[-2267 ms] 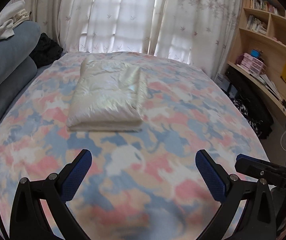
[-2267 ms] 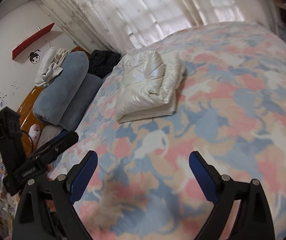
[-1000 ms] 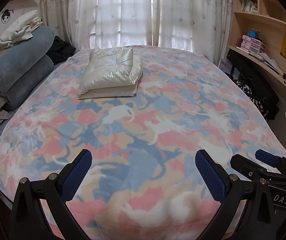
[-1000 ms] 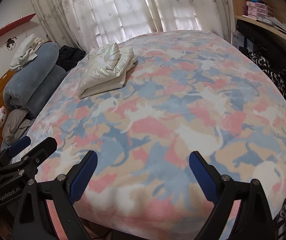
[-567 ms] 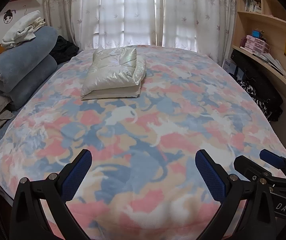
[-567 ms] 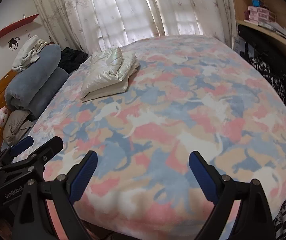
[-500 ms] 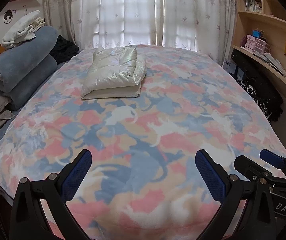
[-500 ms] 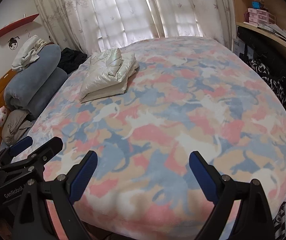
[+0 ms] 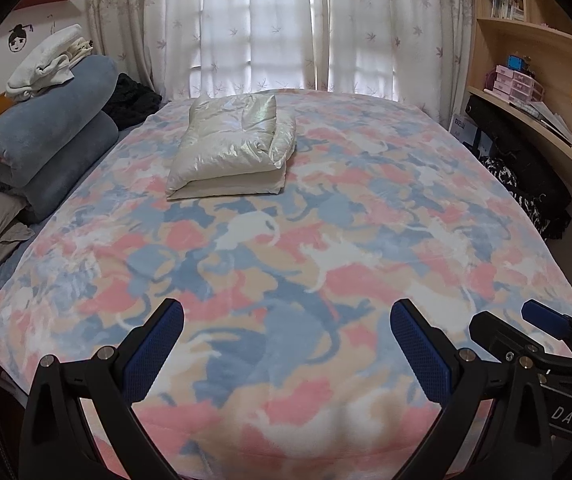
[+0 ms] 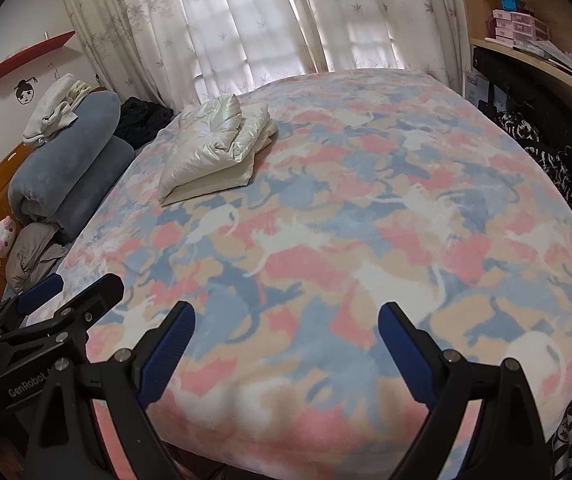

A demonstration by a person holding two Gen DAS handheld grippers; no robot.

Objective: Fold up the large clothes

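Cream-white puffy jacket point(image 9: 232, 146), shiny and quilted, lies folded into a thick rectangular bundle on the far left part of the bed, near the curtained window and well apart from both tools. Since a couple of seconds ago both cameras have pulled back from close above the bundle to the near edge of the mattress, and in the last half second little has shifted; I judge from this that the fold is finished and the person is stepping away. Largest in view is the fleecy bedspread point(image 9: 325, 240) with its pink, blue and beige cat pattern, soft and smooth, lying flat. At the headboard side sits a rolled grey-blue plush blanket point(image 9: 46, 152), with white cloth heaped on top. The left gripper point(image 9: 286, 344) hangs over the bed's near edge, blue ribbed pads spread wide and empty. The right gripper point(image 10: 286, 340) is likewise wide apart, holding nothing.
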